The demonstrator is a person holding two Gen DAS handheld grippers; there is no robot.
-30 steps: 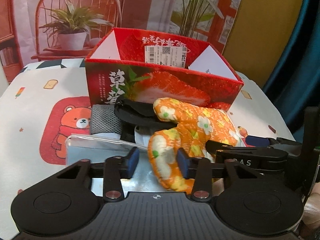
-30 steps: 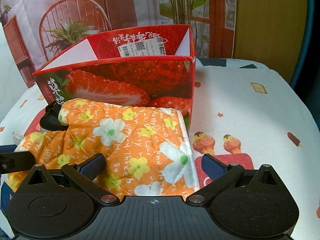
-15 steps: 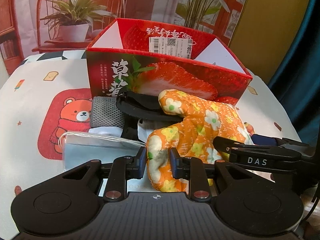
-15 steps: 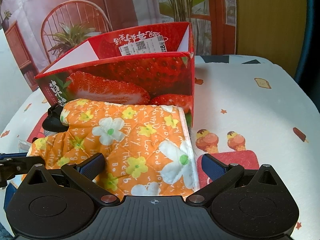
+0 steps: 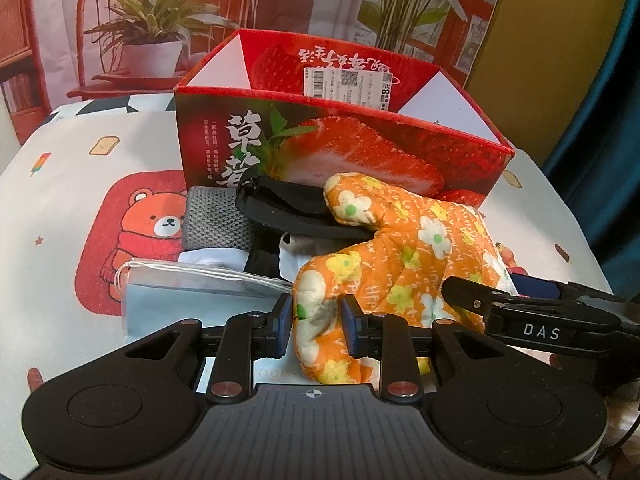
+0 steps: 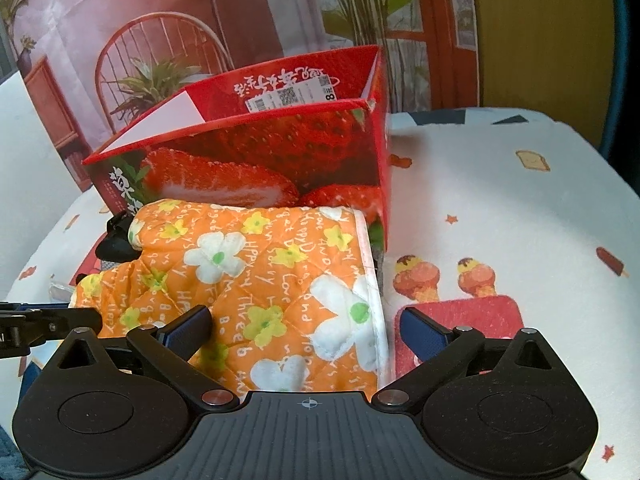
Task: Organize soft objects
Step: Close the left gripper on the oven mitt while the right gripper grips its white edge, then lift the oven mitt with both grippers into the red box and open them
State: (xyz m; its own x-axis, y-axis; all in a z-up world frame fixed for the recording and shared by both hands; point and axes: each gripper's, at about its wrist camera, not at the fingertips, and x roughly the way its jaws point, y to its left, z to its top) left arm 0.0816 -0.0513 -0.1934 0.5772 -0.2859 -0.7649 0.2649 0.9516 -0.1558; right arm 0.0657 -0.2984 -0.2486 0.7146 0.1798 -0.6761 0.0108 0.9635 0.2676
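An orange floral oven mitt [image 5: 400,256] lies in front of the open red strawberry box [image 5: 360,152]. My left gripper [image 5: 315,322] is shut on the mitt's fingertip end. My right gripper [image 6: 306,330] is open, its jaws on either side of the mitt's cuff end [image 6: 288,292], and it also shows at the right of the left wrist view [image 5: 532,300]. The box [image 6: 280,160] stands just behind the mitt. Under the mitt lie a black soft item [image 5: 288,208], a grey knitted cloth [image 5: 216,224] and a light blue face mask [image 5: 192,292].
The table wears a white cloth with a red bear patch [image 5: 140,232] at the left and ice-cream prints [image 6: 444,276] at the right. A printed backdrop with chair and plants [image 5: 152,32] stands behind the box. A dark curtain [image 5: 608,120] hangs at the right.
My left gripper closed on the mitt's fingertip end and both views rose slightly. The right gripper stayed open around the cuff end.
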